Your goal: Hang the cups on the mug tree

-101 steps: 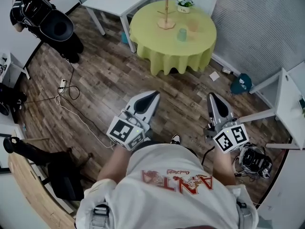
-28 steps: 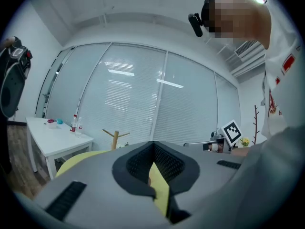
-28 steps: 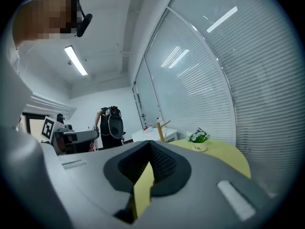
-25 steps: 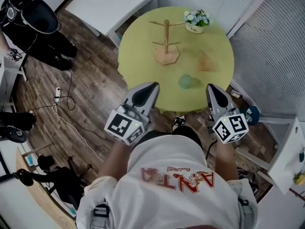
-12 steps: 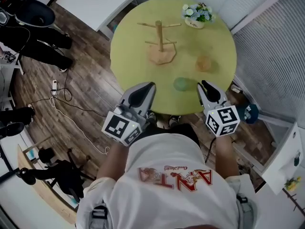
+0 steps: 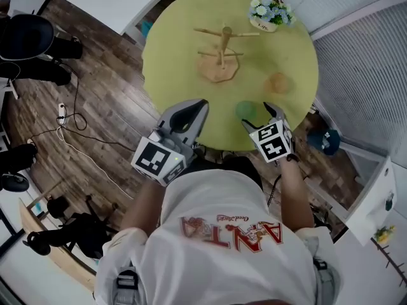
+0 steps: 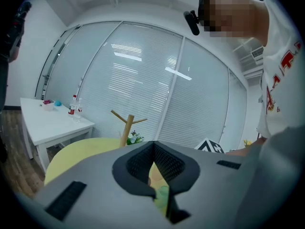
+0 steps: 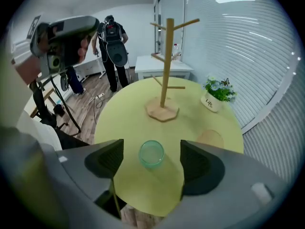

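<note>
Here the green cup (image 6: 246, 110) stands upright, mouth up, on the round yellow table (image 6: 172, 49), close to the edge nearest the person. The orange cup (image 6: 277, 82) sits a little farther in and to the right. The wooden mug tree (image 6: 220, 56) rises near the table's middle, with a flower pot (image 6: 270, 13) at the far rim.

The right gripper (image 6: 257, 117) tips steeply down over the near edge, marker cube turned up. Its jaws have just been opening and stand wide apart. The right gripper view shows the green cup between them, with neither pad touching it.

The left gripper (image 6: 197, 110) is held almost level at the table's near edge, to the left of the green cup. Its jaws are together and hold nothing.
</note>
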Demonstrator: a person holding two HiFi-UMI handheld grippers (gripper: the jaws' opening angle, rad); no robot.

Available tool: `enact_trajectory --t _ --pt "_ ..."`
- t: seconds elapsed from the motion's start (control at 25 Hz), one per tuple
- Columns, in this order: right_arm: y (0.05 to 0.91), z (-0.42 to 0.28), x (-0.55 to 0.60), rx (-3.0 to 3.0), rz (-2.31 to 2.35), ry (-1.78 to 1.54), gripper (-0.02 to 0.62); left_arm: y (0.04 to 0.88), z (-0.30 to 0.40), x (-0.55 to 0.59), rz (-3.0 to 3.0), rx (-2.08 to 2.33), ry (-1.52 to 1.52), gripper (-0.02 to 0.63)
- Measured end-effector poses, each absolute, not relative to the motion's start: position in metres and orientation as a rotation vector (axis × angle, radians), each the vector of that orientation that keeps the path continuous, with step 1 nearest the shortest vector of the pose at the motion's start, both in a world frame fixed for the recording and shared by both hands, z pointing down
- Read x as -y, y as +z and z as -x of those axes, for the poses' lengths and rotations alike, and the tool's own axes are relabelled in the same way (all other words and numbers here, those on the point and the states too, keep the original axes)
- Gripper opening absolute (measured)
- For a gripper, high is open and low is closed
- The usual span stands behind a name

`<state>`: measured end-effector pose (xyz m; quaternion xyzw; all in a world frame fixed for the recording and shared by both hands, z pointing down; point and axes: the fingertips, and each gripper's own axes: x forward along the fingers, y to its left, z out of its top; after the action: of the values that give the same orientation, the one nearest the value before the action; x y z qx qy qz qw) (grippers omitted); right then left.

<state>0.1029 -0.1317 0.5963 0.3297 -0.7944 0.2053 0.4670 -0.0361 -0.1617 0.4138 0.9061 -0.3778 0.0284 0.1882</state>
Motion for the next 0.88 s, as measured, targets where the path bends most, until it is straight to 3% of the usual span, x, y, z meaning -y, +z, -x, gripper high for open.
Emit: enact_trajectory --t 0.56,0.88 --pt "0.71 -0.091 0.133 1.726 -0.585 0.516 0.353 0.437 0.061 0.175 -2.47 1.067 0.11 0.009" --pt "0.723 -0.097 0.141 1.707 -0.646 0.543 0.341 0.44 0.061 0.183 -2.457 1.076 0.106 0.009"
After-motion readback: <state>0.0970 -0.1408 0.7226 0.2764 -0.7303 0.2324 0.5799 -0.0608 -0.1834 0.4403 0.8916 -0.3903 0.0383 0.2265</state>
